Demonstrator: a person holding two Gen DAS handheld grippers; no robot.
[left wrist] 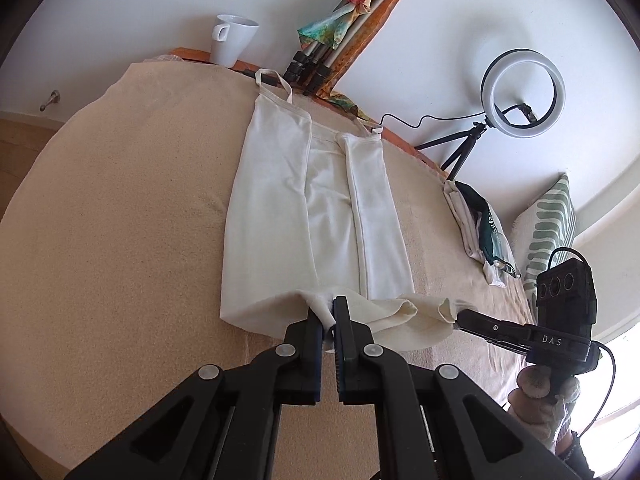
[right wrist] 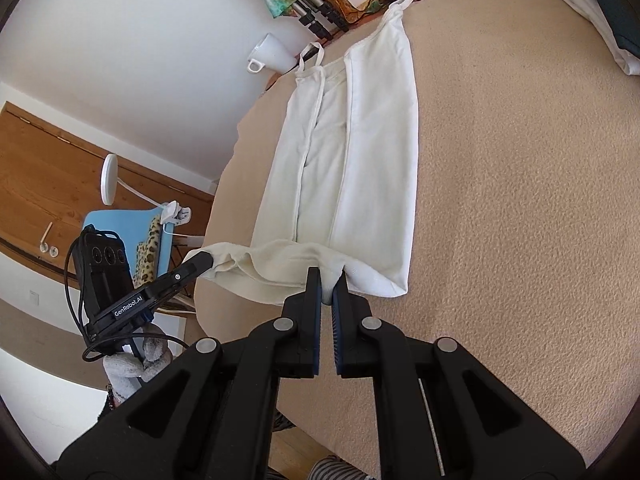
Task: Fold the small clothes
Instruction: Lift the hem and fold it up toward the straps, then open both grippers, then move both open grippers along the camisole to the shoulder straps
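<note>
A white strappy top [left wrist: 276, 204] lies lengthwise on the beige covered table [left wrist: 120, 220], both long sides folded in toward the middle, straps at the far end. My left gripper [left wrist: 326, 310] is shut on its near hem, which is lifted and bunched. My right gripper [left wrist: 458, 314] pinches the same hem further right. In the right wrist view the top [right wrist: 376, 152] runs away from me; my right gripper [right wrist: 327, 282] is shut on the hem and the left gripper [right wrist: 206, 258] holds the hem's left end.
A white mug [left wrist: 232, 38] and tripod legs [left wrist: 312, 68] stand at the table's far edge. A ring light [left wrist: 522, 92] stands far right. A pile of folded clothes [left wrist: 480, 228] lies at the right edge, beside a striped cushion [left wrist: 548, 220].
</note>
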